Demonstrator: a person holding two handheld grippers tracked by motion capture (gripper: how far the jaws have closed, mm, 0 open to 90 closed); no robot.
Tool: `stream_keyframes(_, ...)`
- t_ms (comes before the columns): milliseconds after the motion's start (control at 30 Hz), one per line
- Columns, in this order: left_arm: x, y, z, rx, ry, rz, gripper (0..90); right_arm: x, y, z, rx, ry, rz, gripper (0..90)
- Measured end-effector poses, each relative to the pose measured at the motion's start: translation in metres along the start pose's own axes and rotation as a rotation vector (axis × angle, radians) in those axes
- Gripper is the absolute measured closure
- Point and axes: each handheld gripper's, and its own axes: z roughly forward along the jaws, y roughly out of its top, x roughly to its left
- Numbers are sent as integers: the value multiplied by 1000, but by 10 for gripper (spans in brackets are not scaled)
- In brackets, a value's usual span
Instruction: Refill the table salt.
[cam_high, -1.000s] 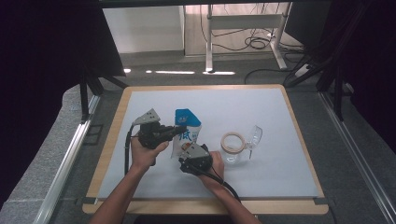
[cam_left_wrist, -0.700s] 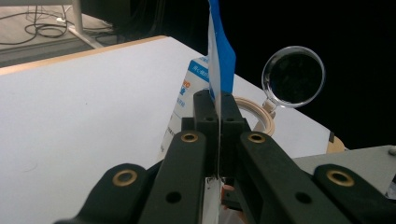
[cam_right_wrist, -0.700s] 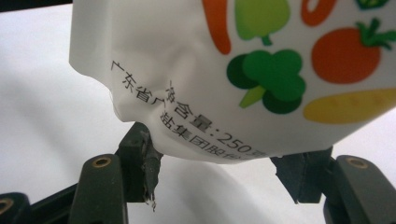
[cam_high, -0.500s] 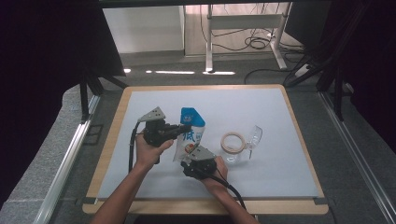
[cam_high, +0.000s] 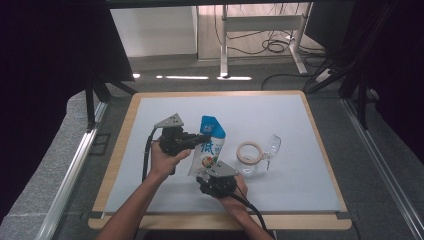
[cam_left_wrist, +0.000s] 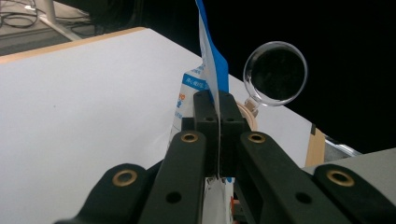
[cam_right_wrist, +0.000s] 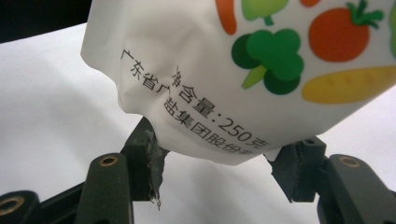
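A white pouch (cam_high: 208, 148) with a blue top and printed vegetables (cam_right_wrist: 261, 60) stands tilted near the middle of the white mat (cam_high: 300, 185). My left gripper (cam_high: 199, 138) is shut on the pouch's blue upper edge (cam_left_wrist: 211, 70), and in the left gripper view its fingertips (cam_left_wrist: 217, 100) pinch the thin film. My right gripper (cam_high: 209, 177) sits just below the pouch's bottom. Its jaws (cam_right_wrist: 224, 156) stand wide apart on either side of that bottom, and the left pad (cam_right_wrist: 148, 142) touches the film.
A roll of tape (cam_high: 250, 151) lies right of the pouch, and a clear stemmed glass (cam_high: 272, 145) lies on its side against it. The round mouth of the glass (cam_left_wrist: 275, 72) faces the left gripper. The mat's wooden border (cam_high: 117, 160) frames the table.
The left gripper has carried the pouch's top slightly to the right, so the pouch stands a little more upright. The right gripper has edged right under its bottom.
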Motion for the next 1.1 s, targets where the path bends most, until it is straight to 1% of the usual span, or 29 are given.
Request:
stream_keyframes(33,-1,0,1,2,-4,3,900,1,0,-1,-2,3,9,427)
stream_keyframes(133,-2,2,3,9,-11,6,900,1,-1,-2,-3,2,5,429)
stream_keyframes(333,-2,4,10,25,-28,6,900,1,-3,-6,-5,8,33,433)
stream_keyframes(467,-2,5,14,34,-33,3,900,-1,-4,-6,-6,15,36,435)
stream_keyframes(633,-2,8,20,44,-47,1,900,-2,-5,-9,-6,9,51,435)
stream_keyframes(900,-4,10,28,63,-58,10,900,-5,-7,-11,1,3,69,435)
stream_keyframes(1033,-4,12,30,71,-72,13,900,-5,-8,-12,-10,-1,75,435)
stream_keyframes(1100,-3,13,32,76,-78,10,900,-4,-8,-13,-16,-12,69,436)
